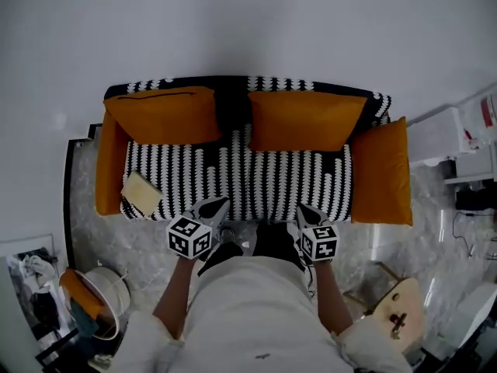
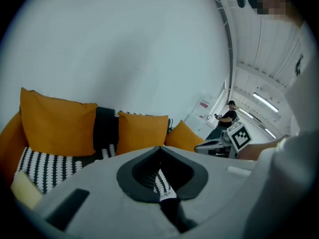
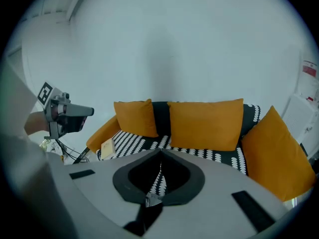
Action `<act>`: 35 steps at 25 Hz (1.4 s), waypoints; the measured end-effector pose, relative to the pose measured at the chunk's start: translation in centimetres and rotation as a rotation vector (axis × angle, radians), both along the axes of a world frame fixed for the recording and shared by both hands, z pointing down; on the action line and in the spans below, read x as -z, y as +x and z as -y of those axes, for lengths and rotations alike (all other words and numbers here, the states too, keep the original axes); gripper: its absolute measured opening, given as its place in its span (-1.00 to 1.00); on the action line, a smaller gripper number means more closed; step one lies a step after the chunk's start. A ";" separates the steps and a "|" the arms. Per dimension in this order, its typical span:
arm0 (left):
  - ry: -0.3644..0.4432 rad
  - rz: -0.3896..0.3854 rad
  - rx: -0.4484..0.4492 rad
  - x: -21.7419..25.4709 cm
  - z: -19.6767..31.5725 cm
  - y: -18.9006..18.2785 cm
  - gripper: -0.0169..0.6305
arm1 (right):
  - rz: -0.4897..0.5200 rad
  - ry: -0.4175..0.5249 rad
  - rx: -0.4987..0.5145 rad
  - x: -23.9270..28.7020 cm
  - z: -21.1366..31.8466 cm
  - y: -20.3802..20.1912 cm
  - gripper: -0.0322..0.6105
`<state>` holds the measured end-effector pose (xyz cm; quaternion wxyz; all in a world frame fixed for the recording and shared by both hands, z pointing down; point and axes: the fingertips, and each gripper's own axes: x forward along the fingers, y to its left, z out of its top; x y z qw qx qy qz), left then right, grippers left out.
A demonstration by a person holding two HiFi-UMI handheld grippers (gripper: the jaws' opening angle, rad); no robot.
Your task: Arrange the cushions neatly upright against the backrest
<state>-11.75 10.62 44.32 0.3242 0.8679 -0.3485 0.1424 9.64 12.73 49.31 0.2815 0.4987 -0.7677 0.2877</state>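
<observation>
1. Left gripper: jaws pressed together with nothing between them. It is off every cushion, at the sofa front edge.
2. Right gripper: the same, clenched and empty, also at the sofa front edge and to the right of the left gripper.
3. Left back cushion and right back cushion: both orange and upright, resting on the sofa backrest, with a gap of bare backrest between them.
4. Left end cushion and right end cushion: each stands on edge at a sofa arm, not on the backrest.
5. Step: we judge the arranging is mostly done or paused, since neither gripper is near a cushion.
6. Next, if the end cushions count, we'd open one gripper, reach to a sofa end, pinch that cushion's top edge and carry it to the backrest.
7. A pale flat pad lies on the sofa seat at its left front.
8. Container: a white round bin sits on the floor left-front of the sofa, with something orange at its rim. We can't tell what it is.
</observation>
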 end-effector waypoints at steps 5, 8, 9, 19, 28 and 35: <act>-0.065 -0.035 -0.074 -1.2 -6.7 -2.5 -0.91 | 0.048 0.005 -0.016 0.9 -5.3 -5.1 -0.87; -0.074 -0.096 -0.126 -0.8 -9.9 -2.3 -0.91 | 0.105 0.038 -0.060 1.9 -8.0 -6.3 -0.87; -0.078 -0.129 -0.134 -0.6 -10.6 -2.1 -0.91 | 0.122 0.055 -0.077 2.4 -8.7 -6.4 -0.87; -0.005 -0.163 -0.203 2.3 -15.7 4.0 -0.91 | 0.303 0.156 0.025 8.2 -15.6 -7.0 -0.87; 0.059 -0.115 -0.229 5.0 -23.4 13.8 -0.91 | 0.431 0.234 0.119 11.9 -22.5 -2.1 -0.88; 0.054 -0.054 -0.220 5.0 -30.5 18.1 -0.91 | 0.424 0.181 0.204 9.9 -28.6 0.5 -0.88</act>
